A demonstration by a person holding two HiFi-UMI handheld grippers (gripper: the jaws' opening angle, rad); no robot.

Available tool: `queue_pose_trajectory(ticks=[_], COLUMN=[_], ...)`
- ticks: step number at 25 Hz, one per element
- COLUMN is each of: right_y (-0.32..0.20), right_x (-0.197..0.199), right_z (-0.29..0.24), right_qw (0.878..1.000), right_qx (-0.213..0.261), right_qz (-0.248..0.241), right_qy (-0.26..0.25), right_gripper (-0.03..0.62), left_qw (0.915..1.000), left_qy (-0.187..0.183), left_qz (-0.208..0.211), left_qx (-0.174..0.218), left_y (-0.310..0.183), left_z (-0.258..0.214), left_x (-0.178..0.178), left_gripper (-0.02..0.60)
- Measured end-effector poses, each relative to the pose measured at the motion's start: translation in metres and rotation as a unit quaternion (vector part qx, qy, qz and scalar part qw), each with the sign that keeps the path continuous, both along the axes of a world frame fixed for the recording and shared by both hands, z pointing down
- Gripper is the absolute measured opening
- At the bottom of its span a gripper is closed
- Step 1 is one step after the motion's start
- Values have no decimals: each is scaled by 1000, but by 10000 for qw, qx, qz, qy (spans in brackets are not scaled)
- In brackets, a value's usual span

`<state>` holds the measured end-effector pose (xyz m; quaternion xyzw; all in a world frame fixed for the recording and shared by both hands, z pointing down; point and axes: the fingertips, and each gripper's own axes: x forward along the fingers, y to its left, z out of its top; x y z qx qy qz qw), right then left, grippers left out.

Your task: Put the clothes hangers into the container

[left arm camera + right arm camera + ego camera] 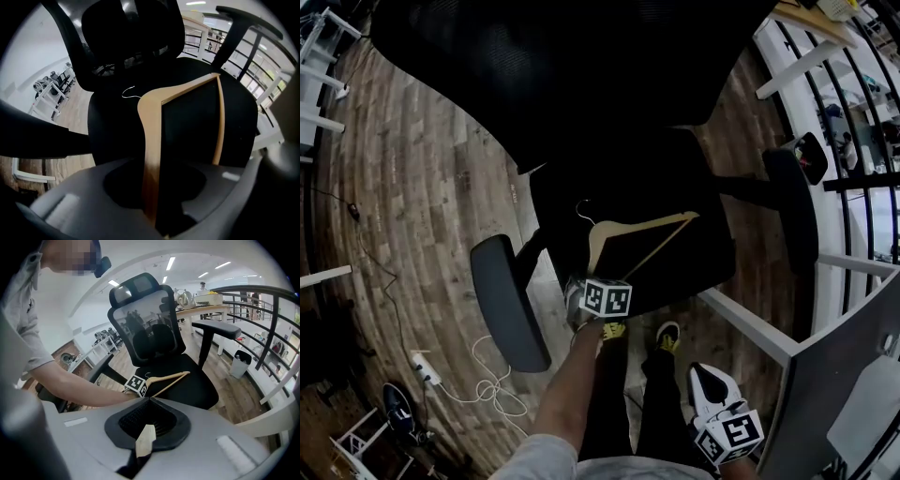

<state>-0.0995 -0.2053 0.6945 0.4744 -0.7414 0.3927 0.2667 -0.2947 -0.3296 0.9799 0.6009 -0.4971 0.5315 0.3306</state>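
Our left gripper (577, 298) straddles the hanger (150, 140) unclamped, so we may drop it lifting; our right gripper (712, 394) apparently pinches a wooden tip (145, 439)

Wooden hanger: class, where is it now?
Centre of the head view: the wooden hanger lies on the office chair seat, between the armrests, one arm running between the jaws of the left gripper.

The hanger (637, 234) is pale tan wood with a thin silvery hook. The chair (703, 272) is black throughout, and the floor (422, 187) shows brown, grey-streaked wood-grain planks. The left gripper (157, 187) and right gripper (147, 418) are plain grey around black recesses, each carrying a white cube (607, 298) printed with black square markers. A tan piece (145, 439) sits in the right one's recess.
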Motion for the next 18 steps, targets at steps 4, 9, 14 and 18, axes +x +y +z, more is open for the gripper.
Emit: queue_pose_trajectory(ticks=[4, 9, 14, 18], right_y=[-8, 2, 13, 16], right_x=[2, 1, 5, 5], right_z=[-1, -8, -27, -46], right_qw=[9998, 9997, 9993, 9979], right_qx=[-79, 37, 248, 594], right_qz=[151, 253, 229, 214], right_qy=[-100, -66, 148, 159], right_gripper=[0, 0, -1, 0], left_qw=[9989, 9969, 9926, 9868], left_qy=[175, 487, 712, 985], left_qz=[286, 77, -117, -358], left_qx=[316, 610, 972, 1238], left_y=[-4, -3, 0, 0], left_z=[-8, -30, -72, -110], left_x=[-1, -5, -2, 2], left_gripper=[87, 84, 84, 84])
